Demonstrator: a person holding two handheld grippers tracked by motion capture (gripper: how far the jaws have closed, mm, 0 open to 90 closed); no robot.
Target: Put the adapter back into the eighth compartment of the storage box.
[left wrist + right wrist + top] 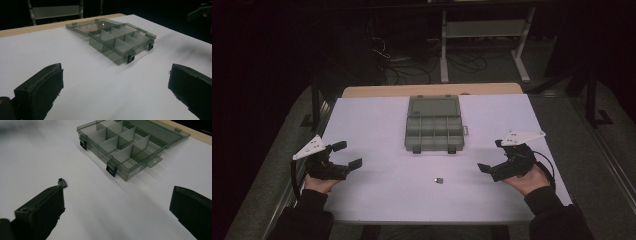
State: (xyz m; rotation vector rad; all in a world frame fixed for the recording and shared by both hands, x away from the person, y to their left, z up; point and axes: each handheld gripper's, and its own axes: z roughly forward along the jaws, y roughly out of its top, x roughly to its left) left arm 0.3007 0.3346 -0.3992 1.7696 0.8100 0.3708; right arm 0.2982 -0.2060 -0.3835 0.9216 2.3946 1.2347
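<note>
High view, table: white top, broad bare room left at both sides and front.
Organizer box: set at far centre, lid laid open, compartments seen empty.
Small dark part: lain loose near front, apart from box.
Left gripper: held at left edge, jaws spread wide, nothing gripped.
Right gripper: held at right, jaws spread wide, nothing gripped.

I work in a dim lab: my white table stands on grey carpet, with loose cables and a metal frame behind it
</note>
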